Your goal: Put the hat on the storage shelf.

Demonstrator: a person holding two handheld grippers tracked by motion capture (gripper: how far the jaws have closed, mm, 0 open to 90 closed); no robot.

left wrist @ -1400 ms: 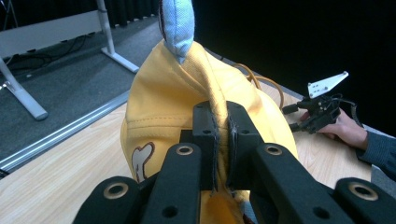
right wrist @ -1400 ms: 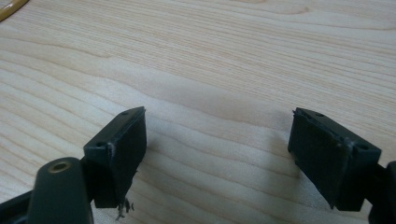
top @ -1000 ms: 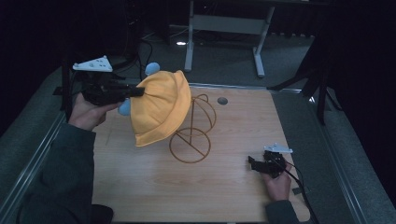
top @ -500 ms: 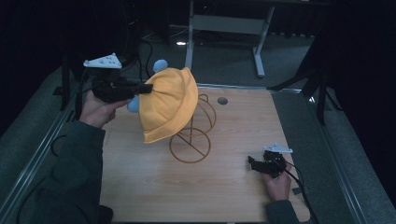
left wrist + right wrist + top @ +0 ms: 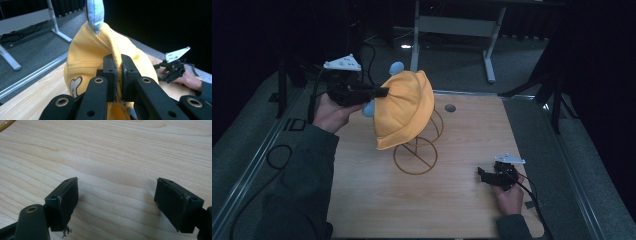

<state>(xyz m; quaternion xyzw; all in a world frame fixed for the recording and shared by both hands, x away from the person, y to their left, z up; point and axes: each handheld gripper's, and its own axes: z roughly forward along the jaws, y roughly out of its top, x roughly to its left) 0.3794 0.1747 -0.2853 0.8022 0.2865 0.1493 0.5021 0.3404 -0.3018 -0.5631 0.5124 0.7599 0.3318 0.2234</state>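
Left gripper [image 5: 379, 92] clamps the yellow hat [image 5: 404, 112] above the wire stand [image 5: 417, 155], seating unfinished; right gripper [image 5: 484, 176] rests spread, holding nothing, right of the stand.

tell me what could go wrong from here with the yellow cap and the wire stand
1. The left gripper pinches only a thin fold of the yellow cap, so the fabric might slip free.
2. The cap hangs against the wire stand; dragging it could snag and tip the light stand.
3. The right gripper rests open on the table, apart from the stand, so nothing steadies it.
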